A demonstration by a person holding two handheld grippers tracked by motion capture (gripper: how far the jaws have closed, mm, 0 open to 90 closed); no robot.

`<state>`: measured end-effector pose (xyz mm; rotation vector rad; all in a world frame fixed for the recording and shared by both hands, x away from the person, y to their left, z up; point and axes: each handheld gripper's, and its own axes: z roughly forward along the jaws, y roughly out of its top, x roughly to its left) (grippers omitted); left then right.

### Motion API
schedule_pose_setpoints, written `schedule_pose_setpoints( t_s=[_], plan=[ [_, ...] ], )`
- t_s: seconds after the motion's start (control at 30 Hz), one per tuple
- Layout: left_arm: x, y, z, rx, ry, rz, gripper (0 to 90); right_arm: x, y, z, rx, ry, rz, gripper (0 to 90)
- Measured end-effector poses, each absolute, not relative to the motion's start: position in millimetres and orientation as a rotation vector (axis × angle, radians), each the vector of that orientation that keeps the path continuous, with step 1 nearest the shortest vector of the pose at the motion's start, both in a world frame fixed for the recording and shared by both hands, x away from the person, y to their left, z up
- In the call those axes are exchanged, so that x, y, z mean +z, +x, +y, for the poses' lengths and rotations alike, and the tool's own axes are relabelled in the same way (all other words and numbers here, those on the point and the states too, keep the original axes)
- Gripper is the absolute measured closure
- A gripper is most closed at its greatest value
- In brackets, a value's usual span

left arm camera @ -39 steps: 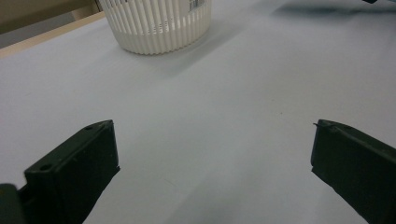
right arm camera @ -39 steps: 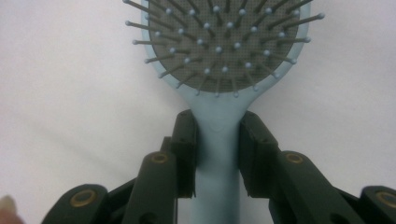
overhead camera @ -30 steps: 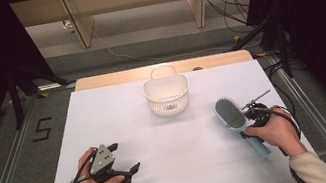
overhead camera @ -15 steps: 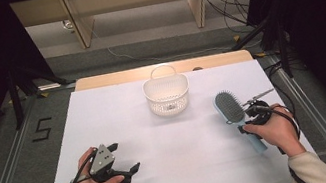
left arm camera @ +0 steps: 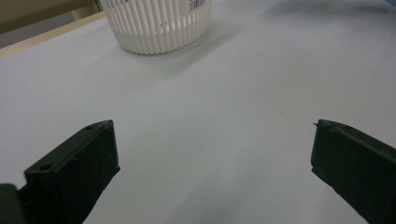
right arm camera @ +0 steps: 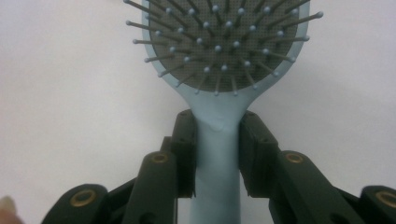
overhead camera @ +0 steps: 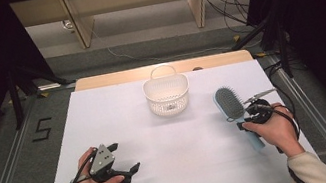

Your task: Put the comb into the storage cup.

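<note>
Clamping the hairbrush neck, the right gripper seemingly presses both sides.

Count on the counter: one hairbrush, light blue. One white slatted basket. Two hand-held tools: left tool, right tool. One white sheet covering.
</note>
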<state>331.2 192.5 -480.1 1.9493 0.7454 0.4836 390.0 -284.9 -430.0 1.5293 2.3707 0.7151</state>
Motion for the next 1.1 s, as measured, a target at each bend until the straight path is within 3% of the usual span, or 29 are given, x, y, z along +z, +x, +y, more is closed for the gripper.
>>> schedule_pose_setpoints(
  t_s=[1.1],
  plan=[
    [-480.3,331.3,192.3,0.484,1.951,0.745,0.2,-424.7,391.2,-284.5,0.849,1.513,2.252,70.7]
  ],
)
